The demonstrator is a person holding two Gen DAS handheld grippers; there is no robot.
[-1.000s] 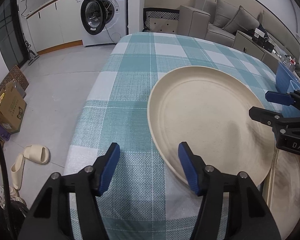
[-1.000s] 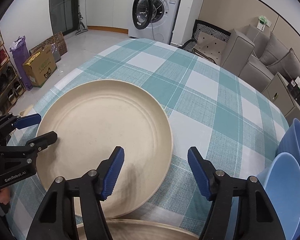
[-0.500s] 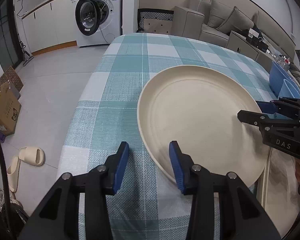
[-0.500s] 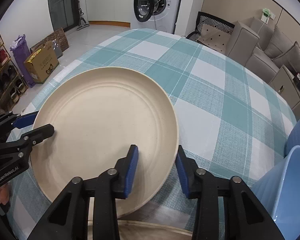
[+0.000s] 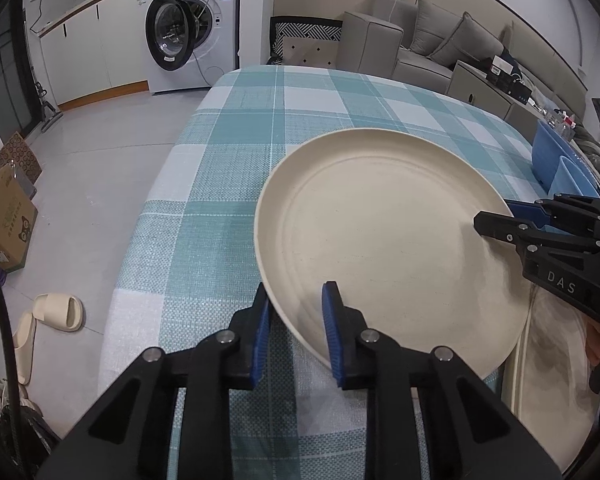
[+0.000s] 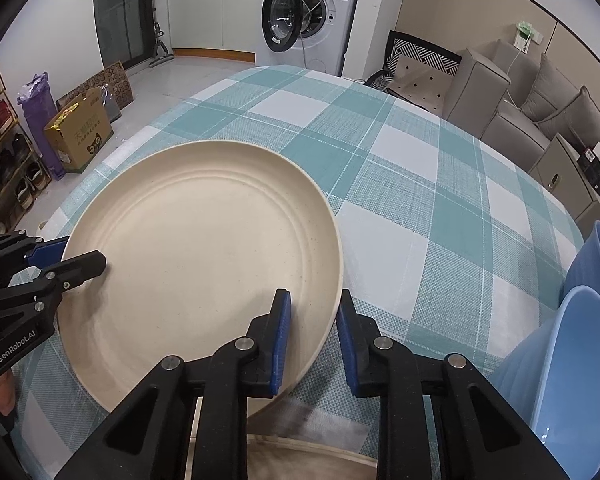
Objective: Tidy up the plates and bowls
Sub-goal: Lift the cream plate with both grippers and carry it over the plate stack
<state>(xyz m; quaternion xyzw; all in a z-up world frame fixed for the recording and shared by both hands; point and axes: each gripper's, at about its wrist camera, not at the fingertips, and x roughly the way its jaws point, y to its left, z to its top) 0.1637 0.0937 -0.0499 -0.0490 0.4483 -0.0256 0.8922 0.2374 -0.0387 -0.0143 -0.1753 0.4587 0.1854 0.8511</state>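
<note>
Left wrist view: the left gripper (image 5: 296,322), black with blue pads, is clamped on the rim of a large round cream-coloured plate (image 5: 380,240), one pad under the rim's outer side and the other on the inner face, at about 7 o'clock on the plate. The plate lies over a teal-and-white checked tablecloth (image 5: 228,208) and fills the middle and right of the view. At 3 o'clock on the plate, the right gripper (image 5: 496,220) has its fingers closed on the opposite rim. Beyond it, at the far right edge, stand light blue plastic bowls (image 5: 556,164). A second cream plate (image 5: 552,360) lies under the first at 4 o'clock, partly covered. A white washing machine (image 5: 188,28) with its door open stands at 11 o'clock, and a grey sofa (image 5: 432,44) at 1 o'clock.

Right wrist view: the right gripper (image 6: 312,320) is closed on the plate (image 6: 204,256) at about 4 o'clock on its rim, pads on either side of the edge. The left gripper (image 6: 80,258) grips the rim at 9 o'clock. The plate sits left of centre over the tablecloth (image 6: 420,208). The blue bowls (image 6: 580,340) are nested at 4 o'clock in the view, apart from the plate. The second plate (image 6: 300,460) shows at 6 o'clock. The washing machine (image 6: 316,8) is at 12 o'clock, the sofa (image 6: 520,92) at 2 o'clock.
</note>
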